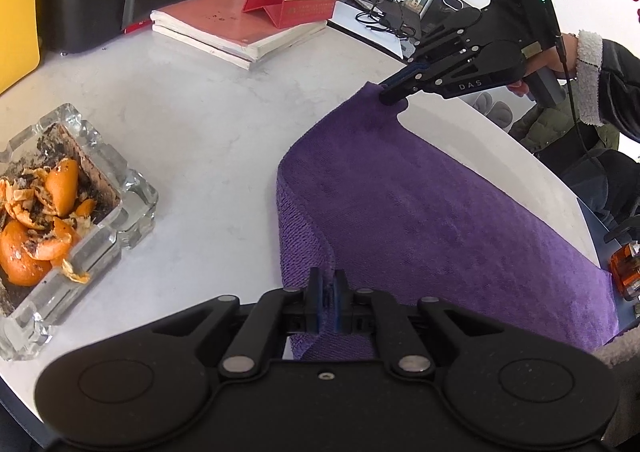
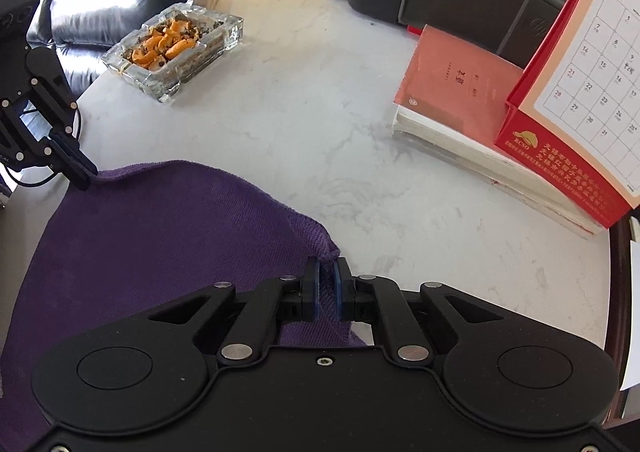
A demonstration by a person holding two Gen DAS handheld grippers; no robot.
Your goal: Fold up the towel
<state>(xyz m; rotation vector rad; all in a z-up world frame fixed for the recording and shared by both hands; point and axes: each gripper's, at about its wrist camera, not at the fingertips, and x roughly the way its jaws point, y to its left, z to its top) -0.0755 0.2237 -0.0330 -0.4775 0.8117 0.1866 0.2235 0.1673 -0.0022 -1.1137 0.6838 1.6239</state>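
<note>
A: Where was the towel (image 1: 420, 204)?
B: On the table (image 1: 208, 120), near the ashtray (image 1: 60, 212), two corners raised.
A: The fingers?
B: Left gripper (image 1: 329, 284) was pinched tight on one corner, right gripper (image 2: 326, 272) clamped on the other.

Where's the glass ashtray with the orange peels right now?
The square glass ashtray sits on the white marble table, left of the purple towel in the left wrist view, apart from it.
</note>
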